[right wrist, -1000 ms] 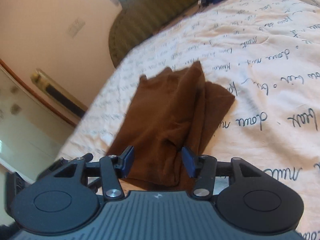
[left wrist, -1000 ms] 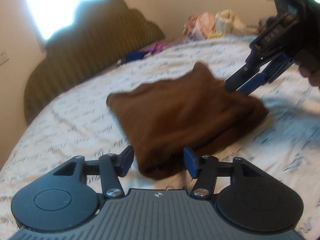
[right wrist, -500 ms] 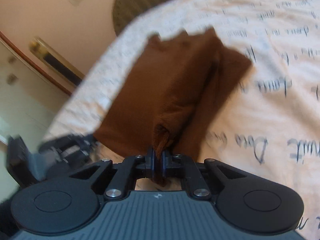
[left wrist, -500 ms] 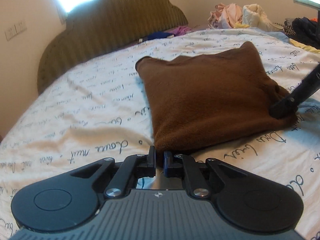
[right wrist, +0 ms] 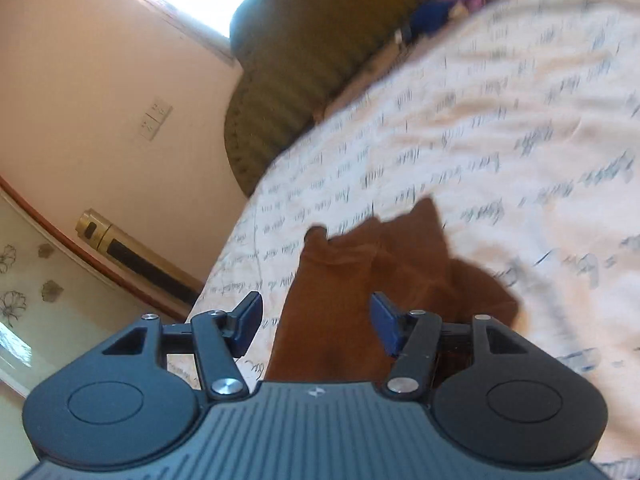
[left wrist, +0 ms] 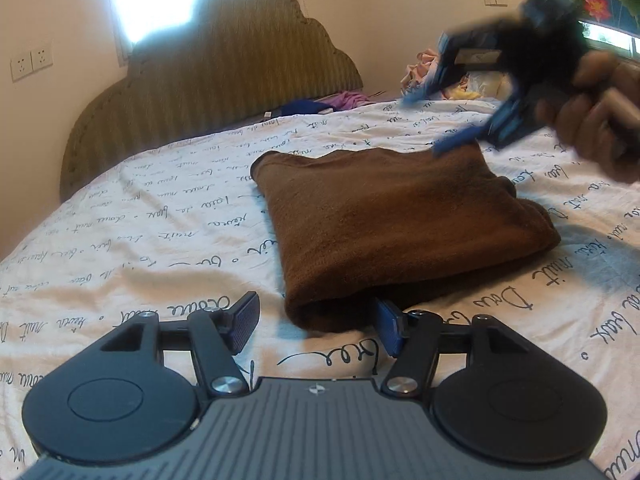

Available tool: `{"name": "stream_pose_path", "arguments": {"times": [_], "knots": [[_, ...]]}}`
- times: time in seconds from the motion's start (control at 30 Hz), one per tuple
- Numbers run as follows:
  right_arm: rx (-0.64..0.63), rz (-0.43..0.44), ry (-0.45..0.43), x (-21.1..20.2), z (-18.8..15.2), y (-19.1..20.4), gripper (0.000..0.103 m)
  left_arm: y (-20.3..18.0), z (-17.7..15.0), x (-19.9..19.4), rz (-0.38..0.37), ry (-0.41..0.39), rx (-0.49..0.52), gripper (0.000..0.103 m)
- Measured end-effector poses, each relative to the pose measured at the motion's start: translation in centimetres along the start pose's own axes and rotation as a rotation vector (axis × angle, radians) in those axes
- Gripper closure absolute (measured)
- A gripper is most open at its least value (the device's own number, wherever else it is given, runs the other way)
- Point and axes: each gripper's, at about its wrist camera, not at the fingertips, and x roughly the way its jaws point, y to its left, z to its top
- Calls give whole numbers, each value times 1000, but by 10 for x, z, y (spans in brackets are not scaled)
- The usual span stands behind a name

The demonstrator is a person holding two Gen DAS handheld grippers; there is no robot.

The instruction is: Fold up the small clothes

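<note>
A brown cloth [left wrist: 400, 224] lies folded on the white bed sheet [left wrist: 140, 216] that has writing on it. In the left wrist view it sits in the middle of the picture, and its near corner reaches down to about 6 o'clock.

The left gripper [left wrist: 316, 328] is low over the sheet. Its jaws are apart and opening. The near corner of the cloth sits between them, but the blue pads do not press on it.

The right gripper [left wrist: 452, 120] is up at 2 o'clock in that view, blurry, held in a hand [left wrist: 600, 116] above the far edge of the cloth. Its jaws are apart and opening too, and nothing is pinched in them. In its own view the cloth shows below and past its fingers [right wrist: 384, 324].

A green headboard [left wrist: 216, 92] stands at 11 o'clock. A pile of clothes [left wrist: 424, 72] lies at 1 o'clock.
</note>
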Motion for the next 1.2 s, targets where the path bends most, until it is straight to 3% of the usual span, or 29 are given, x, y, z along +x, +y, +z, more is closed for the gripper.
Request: {"name": "stream_pose_path", "arguments": {"times": [0.03,0.07,0.13,0.23,0.3,0.33,0.43,0.53,0.6,0.63,0.7,0.83,0.97,1.03,1.1,1.2], "knots": [[-2,-91,26,15,-1,-10,44,-1,0,1,1,3,1,42],[-35,-109,-18,20,-4,-21,54,-1,0,1,-1,6,0,41],[-17,-105,-60,16,-4,-33,57,2,0,2,-14,10,-8,38],[-27,-180,-118,1,2,-9,52,5,0,3,-34,13,-27,33],[-119,-133,-180,-4,7,16,52,7,0,5,-54,17,-36,28],[-142,-91,-166,1,11,27,52,7,0,6,-58,19,-39,27],[-182,-19,-37,46,23,54,34,8,0,7,-59,28,-43,25],[-175,-26,66,99,31,56,32,8,0,7,-48,29,-48,22],[-158,-80,99,133,31,35,34,9,0,6,-42,26,-56,22],[-200,-25,32,134,28,26,35,11,0,6,-40,24,-62,22],[-148,-1,14,132,30,15,43,13,0,6,-41,26,-76,22],[-121,-69,-15,99,27,33,41,17,1,-14,9,-42,-111,23],[-150,62,-110,37,1,43,37,34,26,-42,-87,-141,-270,18],[-149,9,-152,21,-10,43,36,27,52,-29,-115,-162,-290,13],[-168,-108,-179,20,-14,42,36,14,74,1,-127,-132,-273,14],[-168,-273,-178,27,-11,30,37,-4,92,66,-178,72,-272,19]]}}
